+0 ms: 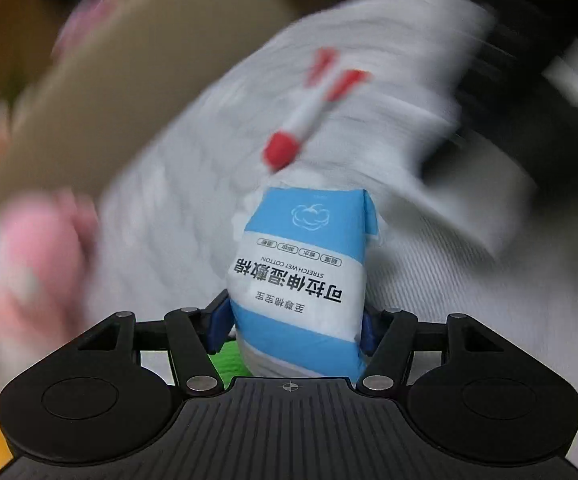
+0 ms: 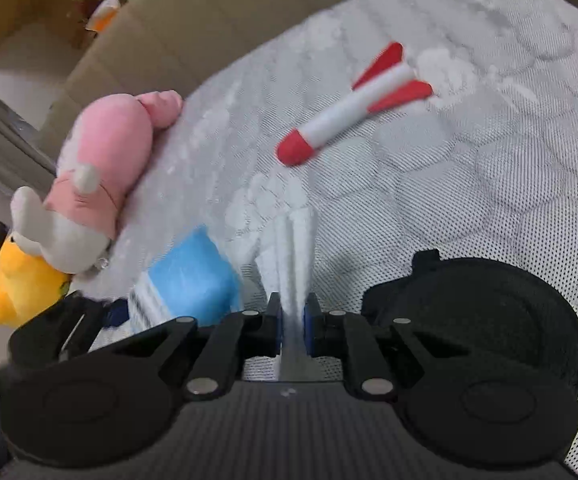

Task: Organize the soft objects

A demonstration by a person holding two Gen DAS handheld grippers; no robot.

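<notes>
Landmark: red-and-white foam rocket toy (image 2: 353,106), lying on the white quilted bed cover (image 2: 469,168), nose toward the camera and left.

- Left of rocket, at cover's edge: pink-and-white plush toy (image 2: 97,176), lying on its side.
- Yellow plush toy (image 2: 21,284): below-left of the pink plush, touching it, farther from rocket.
- Blue-and-white soft pack of wet cotton (image 1: 301,276): nearer camera than rocket, between left gripper (image 1: 293,328) fingers.
- Right gripper (image 2: 293,320): nearer than rocket, pinching a fold of the cover.
- Tan cardboard box (image 2: 209,20): behind and left of rocket.
</notes>
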